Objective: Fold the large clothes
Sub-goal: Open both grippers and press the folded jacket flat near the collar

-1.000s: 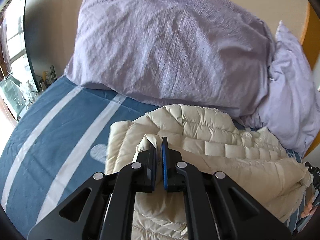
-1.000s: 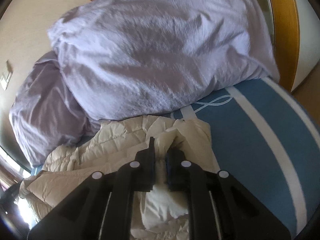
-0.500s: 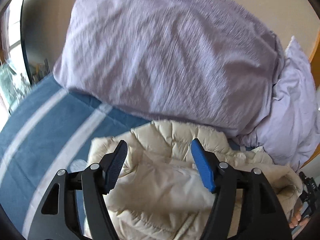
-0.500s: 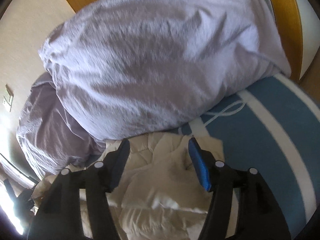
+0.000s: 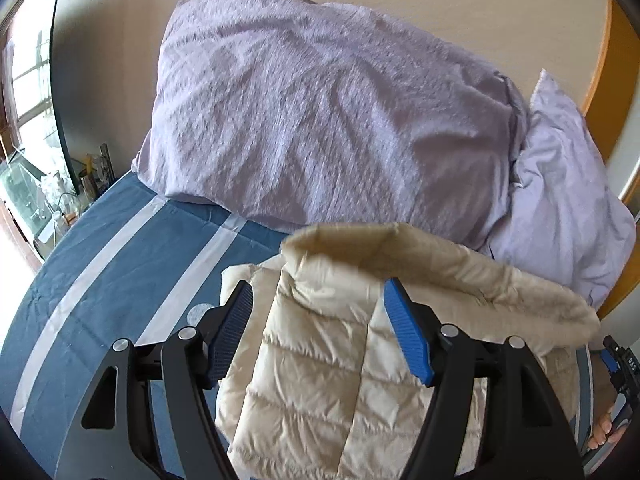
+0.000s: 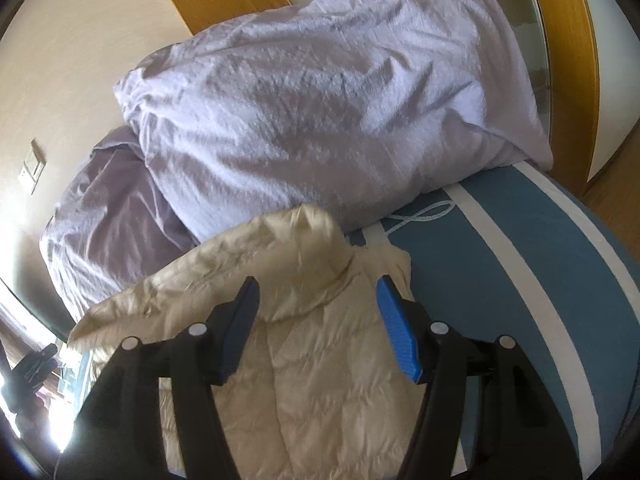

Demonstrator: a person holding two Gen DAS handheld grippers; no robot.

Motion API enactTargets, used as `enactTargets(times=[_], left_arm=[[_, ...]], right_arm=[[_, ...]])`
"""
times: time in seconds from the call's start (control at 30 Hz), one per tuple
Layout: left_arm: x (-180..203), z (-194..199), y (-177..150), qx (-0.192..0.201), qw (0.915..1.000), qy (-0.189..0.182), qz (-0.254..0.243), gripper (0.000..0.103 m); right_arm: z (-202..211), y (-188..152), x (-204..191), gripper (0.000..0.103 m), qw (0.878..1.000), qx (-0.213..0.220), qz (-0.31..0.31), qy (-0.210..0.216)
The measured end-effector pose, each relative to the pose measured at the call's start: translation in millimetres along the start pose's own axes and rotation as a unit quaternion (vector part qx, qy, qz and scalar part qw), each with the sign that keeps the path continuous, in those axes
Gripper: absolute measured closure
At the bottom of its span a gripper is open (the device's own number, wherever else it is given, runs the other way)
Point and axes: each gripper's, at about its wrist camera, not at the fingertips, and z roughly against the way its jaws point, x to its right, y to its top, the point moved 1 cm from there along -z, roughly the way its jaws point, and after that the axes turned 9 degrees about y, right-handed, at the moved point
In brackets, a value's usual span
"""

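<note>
On the blue striped bed (image 5: 100, 280) | cream puffer jacket (image 5: 320, 360) lies folded beside lilac duvet (image 5: 320, 120) | left tongs (image 5: 318, 332) and right tongs (image 6: 316, 324) have just opened, gripping nothing | risk: springy down filling may push the fold open.

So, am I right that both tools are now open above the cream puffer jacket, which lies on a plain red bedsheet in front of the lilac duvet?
Not quite: the bedsheet is blue with white stripes, as the right wrist view shows. The rest holds: the left tool and right tool are open above the cream puffer jacket, in front of the lilac duvet.
</note>
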Motion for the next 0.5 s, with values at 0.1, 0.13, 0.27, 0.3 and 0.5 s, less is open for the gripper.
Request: enactTargets(times=[0.1,0.13,0.27,0.3,0.5], left_arm=[[1.5,8.0,-6.0,0.003,1.0,0.002,-0.009,0.03],[2.2,10.1,-7.6,0.004,0.9999,0.003,-0.013,0.029],[4.3,13.2,-12.3,0.006,0.9998,0.002,-0.021,0.023],[5.1,12.6,-13.0,0.007,0.9997,0.004,-0.024,0.023],[12.9,0.2,-19.4,0.005,0.9993,0.005,-0.037,0.014]], right_arm=[[6.9,-3.7,-6.5,0.038,1.0,-0.002,0.008,0.001],[8.6,-4.9,-9.3,0.037,1.0,-0.002,0.012,0.001],[8.5,-8.1,-19.2,0.031,1.0,-0.007,0.026,0.002],[7.5,-8.2,-21.5,0.029,1.0,-0.008,0.028,0.003],[-5.8,-11.8,-32.5,0.017,0.998,-0.017,0.054,-0.002]])
